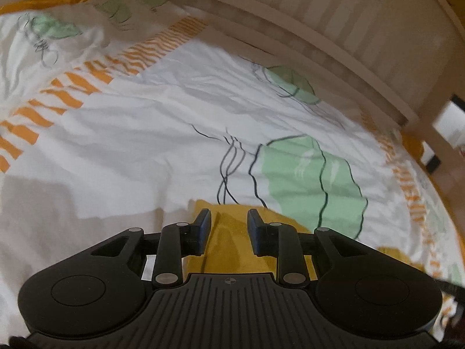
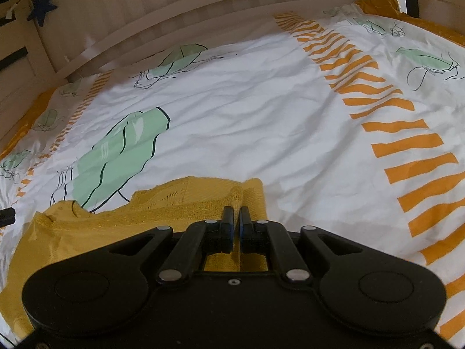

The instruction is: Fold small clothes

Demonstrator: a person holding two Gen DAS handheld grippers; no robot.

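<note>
1. Mustard knit garment lies on the white printed duvet, near you.
2. Your right gripper is nearly closed, pinching its raised edge.
3. Your left gripper hovers w/ jaws wide, holding nothing.
4. Soft, light, floppy knit, probably stretchy: grab hems/corners, not mid-panel.

Both wrist cams sit low & close over the bed cover, looking fwd along their fingers toward the far wooden rail. Shared: yellow garment near each lens, green print, orange stripes.
</note>
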